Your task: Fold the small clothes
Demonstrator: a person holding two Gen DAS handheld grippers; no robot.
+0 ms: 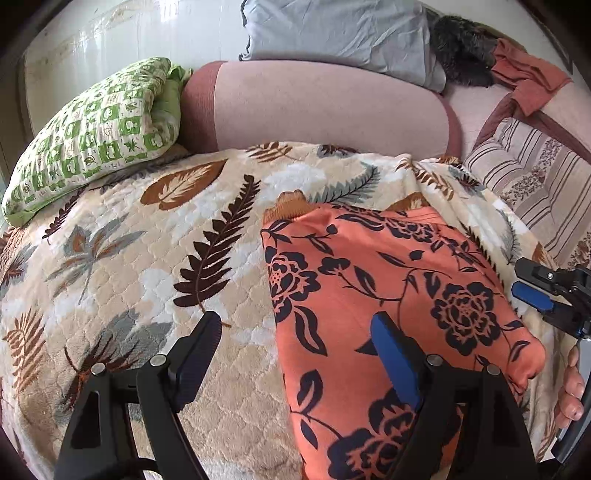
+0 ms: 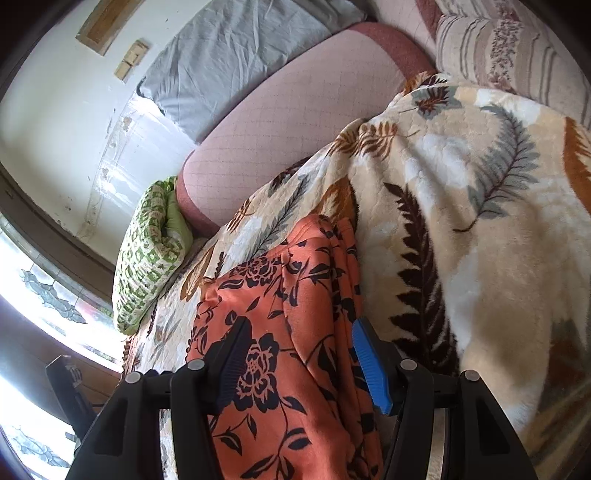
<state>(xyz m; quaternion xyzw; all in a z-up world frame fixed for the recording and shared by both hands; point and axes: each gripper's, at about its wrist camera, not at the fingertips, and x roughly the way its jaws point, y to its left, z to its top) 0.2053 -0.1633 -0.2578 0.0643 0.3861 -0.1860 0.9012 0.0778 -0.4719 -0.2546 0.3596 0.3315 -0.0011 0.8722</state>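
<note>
An orange garment with a black flower print [image 1: 388, 295] lies folded on the leaf-patterned blanket [image 1: 147, 240]. My left gripper [image 1: 295, 332] is open over the garment's left edge, one finger above the blanket, the other above the cloth. My right gripper [image 2: 295, 343] is open, its fingers spread over the garment [image 2: 280, 295] near its stacked right edge. The right gripper also shows in the left wrist view [image 1: 543, 291] at the garment's right side. Neither holds anything.
A green patterned pillow [image 1: 92, 140] lies at the back left. A pink bolster [image 1: 325, 107] and a grey pillow [image 1: 340, 29] lie behind. A striped cushion [image 1: 528, 177] and a rust cloth [image 1: 524, 77] lie at the right. A window [image 2: 37, 295] is at the left.
</note>
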